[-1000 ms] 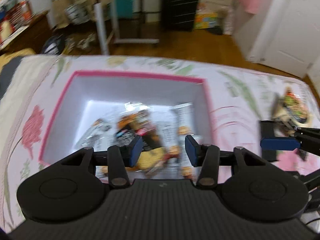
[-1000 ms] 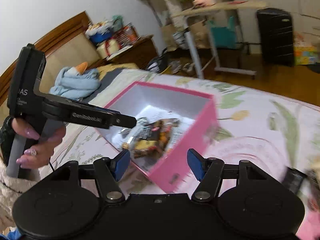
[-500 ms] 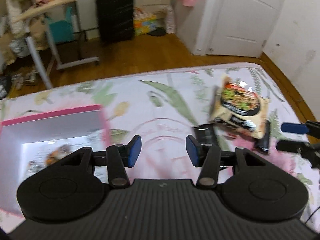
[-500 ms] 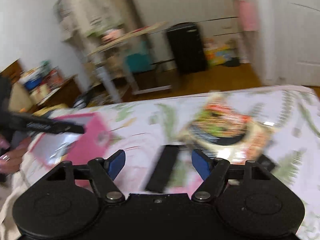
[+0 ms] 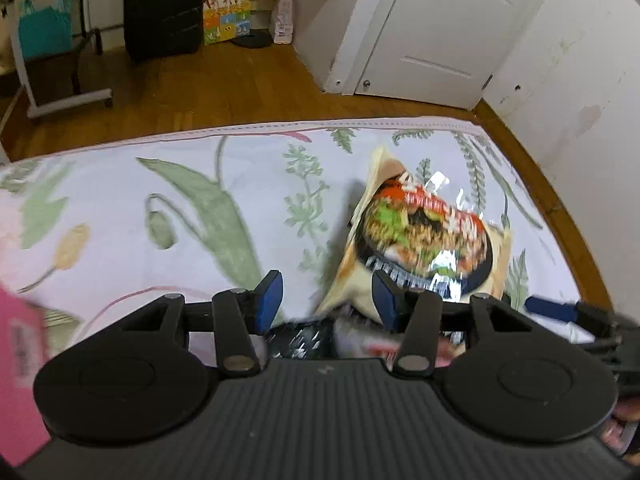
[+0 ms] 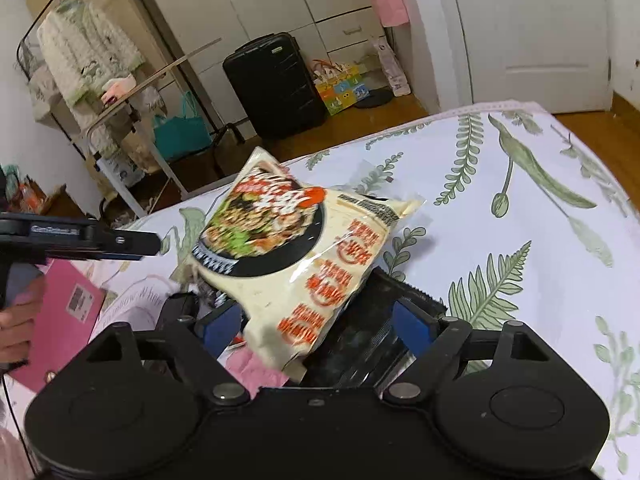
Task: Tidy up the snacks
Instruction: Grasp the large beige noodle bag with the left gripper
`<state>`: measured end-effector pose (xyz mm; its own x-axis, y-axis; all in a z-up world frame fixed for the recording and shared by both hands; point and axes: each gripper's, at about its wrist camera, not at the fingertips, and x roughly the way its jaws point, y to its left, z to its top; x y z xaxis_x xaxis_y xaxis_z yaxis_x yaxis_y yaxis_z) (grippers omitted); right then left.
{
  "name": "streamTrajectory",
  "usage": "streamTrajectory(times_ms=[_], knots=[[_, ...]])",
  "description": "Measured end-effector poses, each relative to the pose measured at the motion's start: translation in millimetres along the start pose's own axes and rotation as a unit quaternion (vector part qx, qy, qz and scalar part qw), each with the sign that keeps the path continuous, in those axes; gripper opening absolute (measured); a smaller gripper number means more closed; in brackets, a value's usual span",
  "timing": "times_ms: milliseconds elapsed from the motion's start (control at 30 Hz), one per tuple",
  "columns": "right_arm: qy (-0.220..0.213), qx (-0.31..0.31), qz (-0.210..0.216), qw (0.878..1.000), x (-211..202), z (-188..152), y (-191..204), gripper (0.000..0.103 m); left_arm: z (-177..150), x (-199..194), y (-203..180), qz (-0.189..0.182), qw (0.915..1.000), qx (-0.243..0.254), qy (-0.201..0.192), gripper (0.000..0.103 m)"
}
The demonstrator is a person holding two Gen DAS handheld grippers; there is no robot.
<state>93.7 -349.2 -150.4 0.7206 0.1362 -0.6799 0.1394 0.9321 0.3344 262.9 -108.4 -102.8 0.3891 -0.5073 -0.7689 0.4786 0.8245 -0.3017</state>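
While the right gripper [image 6: 316, 330] is opening its jaws, the lower end of the noodle packet [image 6: 304, 248] lies between its blue pads, but the pads do not press on it. This packet rests on the flowered bedsheet [image 6: 520, 200], partly on top of a dark flat packet [image 6: 380, 316], and its long axis runs away from the right gripper, up and to the left in the right wrist view. The left gripper [image 5: 328, 300] has its jaws partly apart with nothing between them; the same noodle packet [image 5: 424, 236] lies just ahead of it and a little to the right, and a dark shiny packet [image 5: 304, 340] lies under its fingers. I judge that the right gripper is the nearer one for the packet, because the packet's end is already inside its jaws. A pink box [image 6: 68, 312] stands at the left side, near the hand [image 6: 20, 320] that holds the left gripper; from here I cannot see what is inside.
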Motion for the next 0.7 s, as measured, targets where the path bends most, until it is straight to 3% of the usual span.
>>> streamTrajectory(times_ms=[167, 300, 400, 500, 700], knots=[[0.001, 0.037, 0.039, 0.999, 17, 5, -15, 0.087, 7, 40, -2, -0.041, 0.9980, -0.046, 0.014, 0.049], [0.009, 0.044, 0.055, 0.997, 29, 6, -14, 0.087, 6, 57, -9, -0.070, 0.9943, -0.076, 0.026, 0.060], [0.014, 0.023, 0.042, 0.999, 35, 4, -2, 0.079, 4, 58, -20, -0.068, 0.9959, -0.052, 0.029, 0.060], [0.014, -0.005, 0.019, 1.000, 33, 6, 13, 0.069, 1, 51, -31, -0.052, 0.9979, -0.020, 0.032, 0.052], [0.042, -0.011, 0.003, 0.999, 19, 3, 33, 0.073, -13, 21, -45, -0.061, 0.9967, 0.018, 0.051, 0.051]])
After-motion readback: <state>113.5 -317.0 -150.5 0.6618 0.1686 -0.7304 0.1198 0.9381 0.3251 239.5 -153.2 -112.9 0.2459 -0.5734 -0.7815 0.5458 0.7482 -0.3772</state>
